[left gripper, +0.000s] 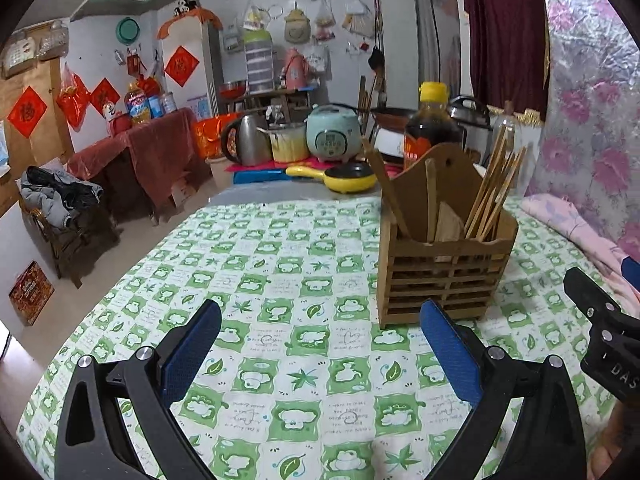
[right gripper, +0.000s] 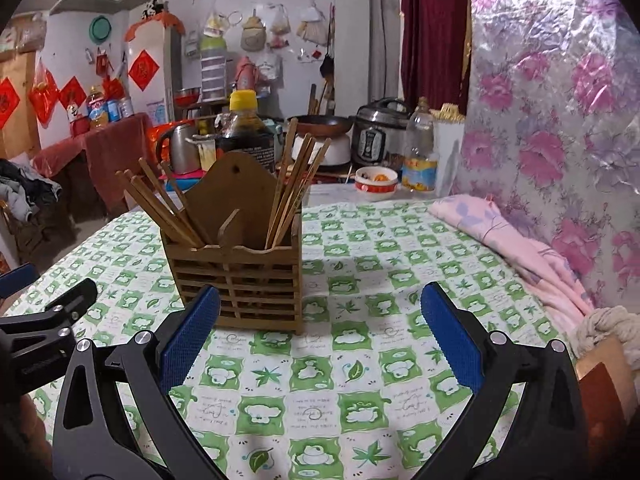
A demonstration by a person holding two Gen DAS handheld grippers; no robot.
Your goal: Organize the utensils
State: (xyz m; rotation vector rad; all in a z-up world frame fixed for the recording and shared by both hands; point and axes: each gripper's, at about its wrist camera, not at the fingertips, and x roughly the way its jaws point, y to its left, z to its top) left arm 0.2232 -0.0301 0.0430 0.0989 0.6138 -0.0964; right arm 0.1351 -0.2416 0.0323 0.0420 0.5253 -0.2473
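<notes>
A slatted wooden utensil holder (left gripper: 442, 276) (right gripper: 240, 280) stands upright on the green-and-white checked tablecloth (left gripper: 280, 280) (right gripper: 380, 280). Wooden chopsticks (right gripper: 160, 204) lean out of its left compartment and another bundle of chopsticks (left gripper: 494, 192) (right gripper: 296, 184) out of its right one. My left gripper (left gripper: 320, 320) hovers open over the cloth, the holder just beyond its right finger. My right gripper (right gripper: 320, 308) is open too, its left finger in front of the holder's lower corner. Nothing sits between either pair of blue pads.
A dark sauce bottle with a yellow cap (left gripper: 430, 120) (right gripper: 244, 124) stands behind the holder. A pink cloth (right gripper: 512, 240) lies along the table's right side by a floral foil wall. Beyond the far edge are a yellow pan (left gripper: 340, 178), kettle, rice cookers and a small bowl (right gripper: 376, 182).
</notes>
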